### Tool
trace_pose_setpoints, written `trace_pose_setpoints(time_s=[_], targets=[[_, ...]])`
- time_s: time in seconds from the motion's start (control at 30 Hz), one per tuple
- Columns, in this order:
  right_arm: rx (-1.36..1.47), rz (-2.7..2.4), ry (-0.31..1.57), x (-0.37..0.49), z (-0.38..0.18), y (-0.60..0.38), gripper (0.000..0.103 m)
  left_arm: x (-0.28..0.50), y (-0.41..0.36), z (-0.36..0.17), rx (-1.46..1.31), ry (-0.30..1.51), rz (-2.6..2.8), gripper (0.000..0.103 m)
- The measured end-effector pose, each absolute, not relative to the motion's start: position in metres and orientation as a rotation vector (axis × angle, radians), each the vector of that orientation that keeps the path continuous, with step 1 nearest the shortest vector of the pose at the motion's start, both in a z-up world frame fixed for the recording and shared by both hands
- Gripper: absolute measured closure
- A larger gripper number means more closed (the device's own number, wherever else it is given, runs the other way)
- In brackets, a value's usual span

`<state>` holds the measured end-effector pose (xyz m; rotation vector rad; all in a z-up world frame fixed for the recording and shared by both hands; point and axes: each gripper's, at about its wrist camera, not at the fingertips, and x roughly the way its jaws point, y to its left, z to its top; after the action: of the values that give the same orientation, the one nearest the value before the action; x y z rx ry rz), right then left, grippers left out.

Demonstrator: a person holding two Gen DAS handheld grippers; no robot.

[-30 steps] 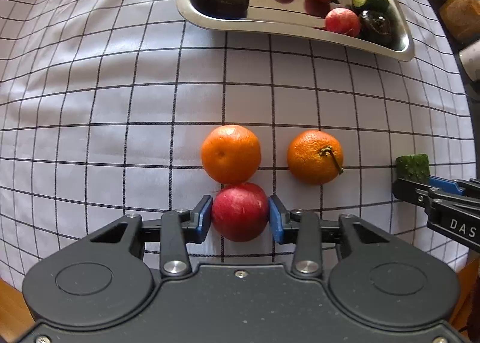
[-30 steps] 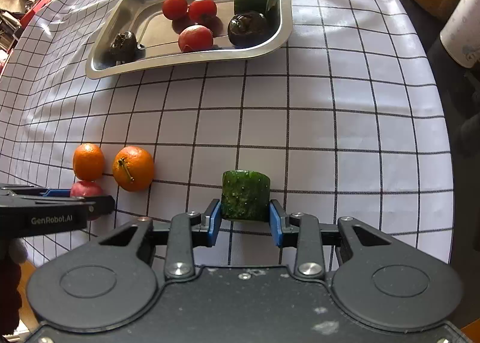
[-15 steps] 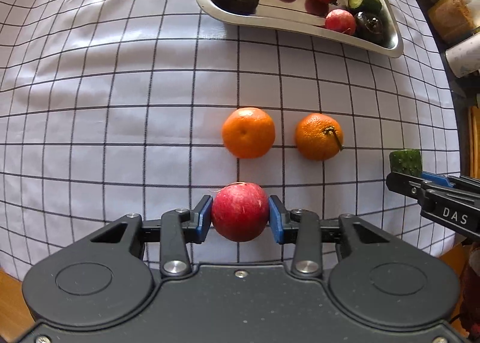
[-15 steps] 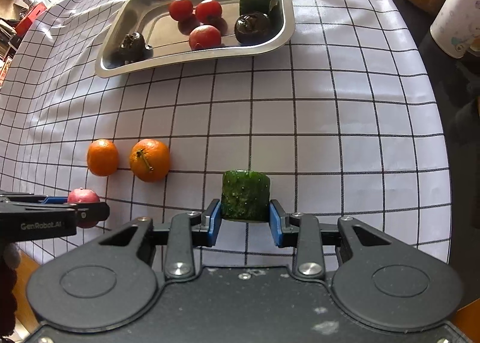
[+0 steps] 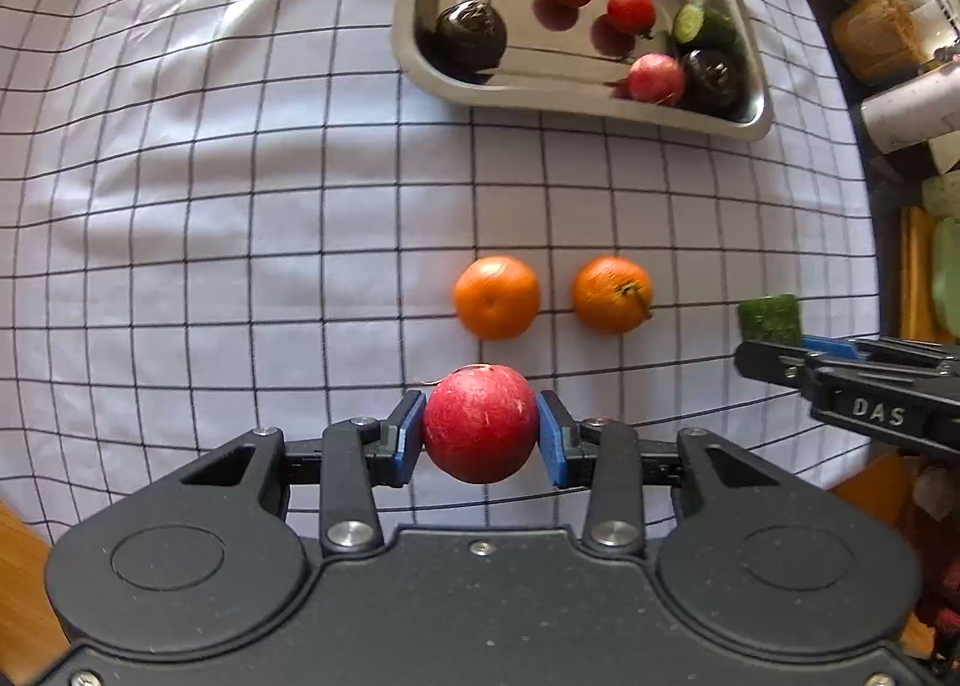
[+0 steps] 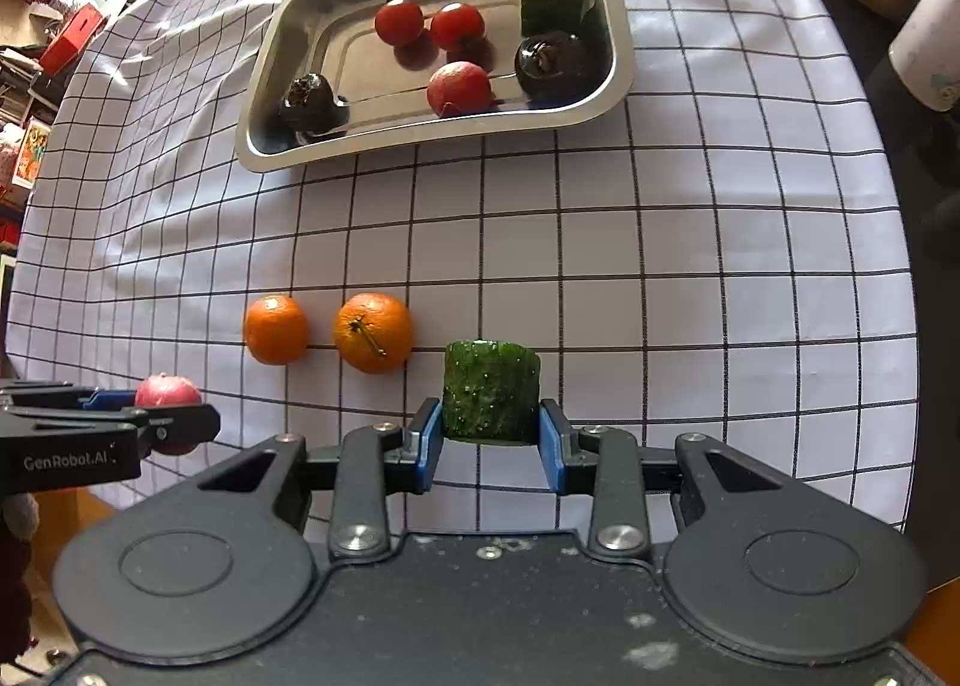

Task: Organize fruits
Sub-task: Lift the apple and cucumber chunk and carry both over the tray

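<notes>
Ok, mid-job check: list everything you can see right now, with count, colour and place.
Tray: 1, steel, far end of cloth.
Tomatoes: 2, red, in tray.
Dark fruits: 2, near-black, in tray.
Red fruit in tray: 1, near front wall.
Cucumber piece in tray: 1, green, right corner.
Oranges: 2, orange, side by side on cloth.
Tablecloth: 1, white, black grid.
Jars: several, table's right edge.
Left gripper: shut on red fruit.
Right gripper: shut on cucumber chunk.

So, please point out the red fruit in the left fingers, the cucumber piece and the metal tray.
red fruit (image 5: 480,422), left wrist view, front face
cucumber piece (image 6: 491,391), right wrist view, bumpy skin
metal tray (image 6: 432,138), right wrist view, near rim
</notes>
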<state>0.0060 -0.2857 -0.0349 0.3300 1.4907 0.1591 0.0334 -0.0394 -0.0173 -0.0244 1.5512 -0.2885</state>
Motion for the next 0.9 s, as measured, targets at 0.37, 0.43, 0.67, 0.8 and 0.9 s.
trace_pose_setpoints(time_s=[0.37,0.43,0.67,0.8,0.9], targets=[[0.418,0.288,1.603,0.074,-0.024,-0.299,0.068,0.105,-0.059,-0.002,-0.013,1.615,-0.354,0.056],[0.401,0.293,1.603,0.090,-0.022,-0.300,0.067,0.121,-0.064,0.001,-0.004,1.608,-0.352,0.056],[0.362,0.276,1.562,0.154,-0.018,-0.303,0.068,0.175,-0.077,0.006,0.030,1.556,-0.320,0.056],[0.363,0.271,1.541,0.190,-0.019,-0.305,0.068,0.204,-0.085,0.003,0.040,1.550,-0.306,0.056],[0.361,0.268,1.526,0.214,-0.020,-0.306,0.067,0.221,-0.089,-0.003,0.059,1.539,-0.290,0.056]])
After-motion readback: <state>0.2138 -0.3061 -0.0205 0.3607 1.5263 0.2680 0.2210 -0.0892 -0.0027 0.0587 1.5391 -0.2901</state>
